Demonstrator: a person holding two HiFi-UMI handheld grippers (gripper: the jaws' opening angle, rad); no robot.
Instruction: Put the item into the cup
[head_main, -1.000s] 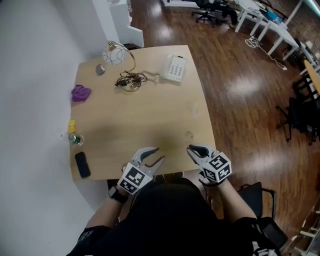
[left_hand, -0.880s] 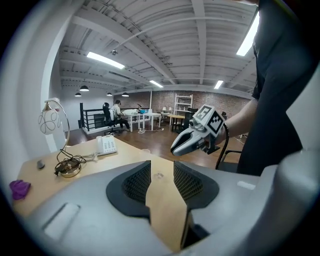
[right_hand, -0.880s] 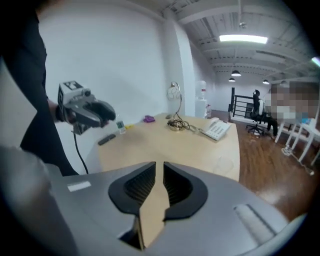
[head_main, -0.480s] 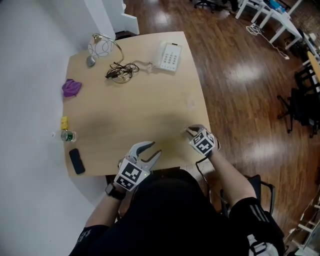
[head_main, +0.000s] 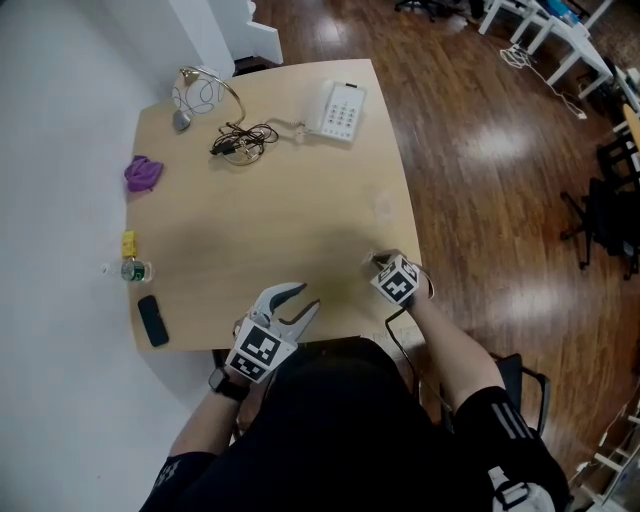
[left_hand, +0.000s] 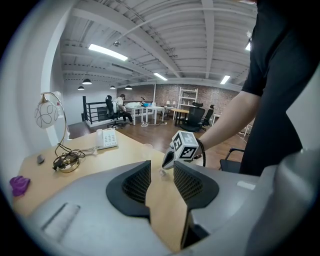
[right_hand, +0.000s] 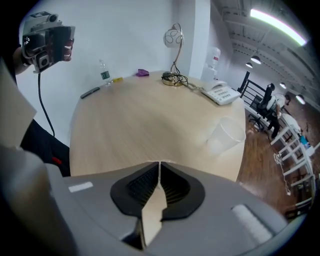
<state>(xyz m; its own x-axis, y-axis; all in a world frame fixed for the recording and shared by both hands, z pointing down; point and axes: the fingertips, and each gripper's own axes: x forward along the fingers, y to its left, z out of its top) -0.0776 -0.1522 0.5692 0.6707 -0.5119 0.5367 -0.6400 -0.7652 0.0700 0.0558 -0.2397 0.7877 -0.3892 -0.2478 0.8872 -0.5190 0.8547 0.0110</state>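
A clear plastic cup (head_main: 383, 207) (right_hand: 225, 135) stands near the right edge of the wooden table (head_main: 260, 220). The item is small, pale and see-through, lying on the table nearer me than the cup; it shows at the right gripper's tips (left_hand: 162, 172). My right gripper (head_main: 379, 262) (right_hand: 159, 163) is down on it, jaws closing and almost together, with a thin pale bit pinched at the tips. My left gripper (head_main: 301, 300) (left_hand: 161, 168) is open at the near table edge, holding nothing.
At the back of the table are a white desk phone (head_main: 340, 110), a desk lamp (head_main: 200, 92) and a tangle of cable (head_main: 240, 142). Along the left edge lie a purple thing (head_main: 142, 173), a yellow bit (head_main: 128, 243), a small bottle (head_main: 130, 270) and a black handset (head_main: 152, 321).
My right gripper has moved forward from the near edge onto the small item and its jaws have come together. The left gripper has barely moved.
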